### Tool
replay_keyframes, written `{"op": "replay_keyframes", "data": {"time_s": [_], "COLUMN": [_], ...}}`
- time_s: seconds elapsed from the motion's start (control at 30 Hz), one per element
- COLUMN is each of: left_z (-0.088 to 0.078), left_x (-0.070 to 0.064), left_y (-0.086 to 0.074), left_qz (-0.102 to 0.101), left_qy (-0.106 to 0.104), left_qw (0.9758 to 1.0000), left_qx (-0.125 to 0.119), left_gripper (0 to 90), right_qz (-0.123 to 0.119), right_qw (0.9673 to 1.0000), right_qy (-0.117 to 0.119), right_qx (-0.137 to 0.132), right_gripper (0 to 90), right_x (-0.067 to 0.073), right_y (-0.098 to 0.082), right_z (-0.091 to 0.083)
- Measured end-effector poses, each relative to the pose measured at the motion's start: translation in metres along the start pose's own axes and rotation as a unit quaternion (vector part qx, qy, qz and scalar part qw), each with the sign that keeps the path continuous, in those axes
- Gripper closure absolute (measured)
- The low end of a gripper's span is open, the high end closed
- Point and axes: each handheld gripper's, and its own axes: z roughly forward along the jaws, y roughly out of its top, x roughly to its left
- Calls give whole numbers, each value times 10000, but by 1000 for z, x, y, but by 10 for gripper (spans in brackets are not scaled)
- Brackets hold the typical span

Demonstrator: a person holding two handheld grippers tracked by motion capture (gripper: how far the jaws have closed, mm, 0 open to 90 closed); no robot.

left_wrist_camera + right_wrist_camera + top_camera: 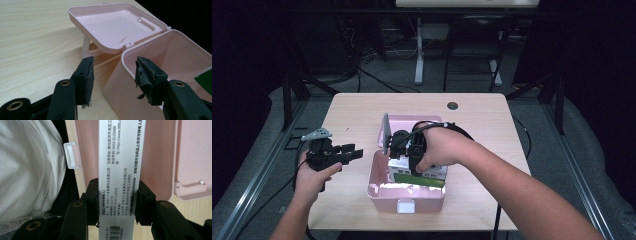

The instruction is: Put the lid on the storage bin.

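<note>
A pink plastic box (432, 202) stands open on the wooden table, its lid (385, 132) tipped up at the back. My right gripper (409, 150) is shut on a silver-white medicine carton (419, 176) with a green face, held over the box's opening and partly inside it. In the right gripper view the jaws (117, 197) clamp the carton (120, 157) on both narrow sides, above the pink box (155, 157). My left gripper (354, 153) stands open just left of the box. In its own view the left gripper (113, 67) frames the box's corner (120, 85), touching nothing.
The box's white latch (72, 155) faces the person, whose white shirt (30, 170) is behind it. Bare table (482, 125) lies to the right and at the back, with a round cable hole (452, 105) near the far edge.
</note>
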Motion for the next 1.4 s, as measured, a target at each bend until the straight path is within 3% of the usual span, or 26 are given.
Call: {"op": "replay_keyframes", "data": {"time_s": [0.27,0.77,1.4], "left_z": [1,9,11], "left_x": [-1,-8,-9], "left_y": [0,-1,-2], "left_qz": [13,134,151], "left_qy": [-44,-165,-168], "left_qw": [10000,9997,9996], "left_qx": [10,130,180], "left_gripper": [494,504,508], "right_qz": [-132,-215,-205], "right_qw": [9998,9995,9989], "right_qy": [129,215,420], "right_qx": [111,72,58], "right_gripper": [612,611,612], "right_x": [7,13,8], "right_y": [1,0,-4], "right_z": [16,37,68]}}
